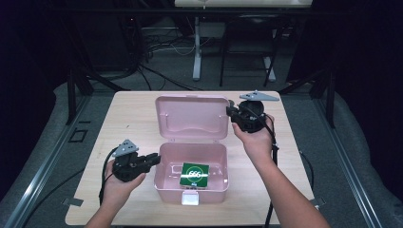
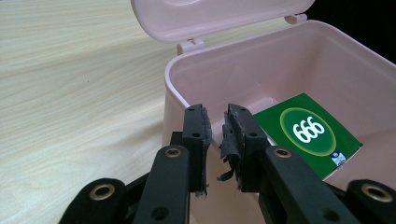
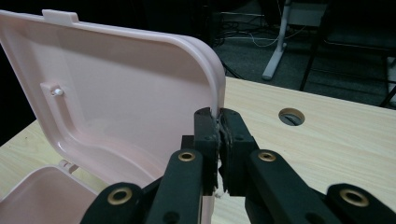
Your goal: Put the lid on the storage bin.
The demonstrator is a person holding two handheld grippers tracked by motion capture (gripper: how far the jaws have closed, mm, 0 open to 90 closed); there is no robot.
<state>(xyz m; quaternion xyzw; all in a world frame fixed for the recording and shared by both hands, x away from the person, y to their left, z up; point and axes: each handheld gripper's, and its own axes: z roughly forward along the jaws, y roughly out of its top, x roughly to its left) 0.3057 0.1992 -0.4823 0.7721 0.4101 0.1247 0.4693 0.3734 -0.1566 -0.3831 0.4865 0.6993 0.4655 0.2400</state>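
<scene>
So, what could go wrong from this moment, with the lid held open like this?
1. The right gripper pinches only the thin side edge of the pink lid; it could slip and the lid might drop shut.
2. The left gripper sits at the rim of the pink box, jaws slightly apart; a falling lid could hit it.
3. The green packet lies flat on the box floor, probably hard to pinch.
</scene>
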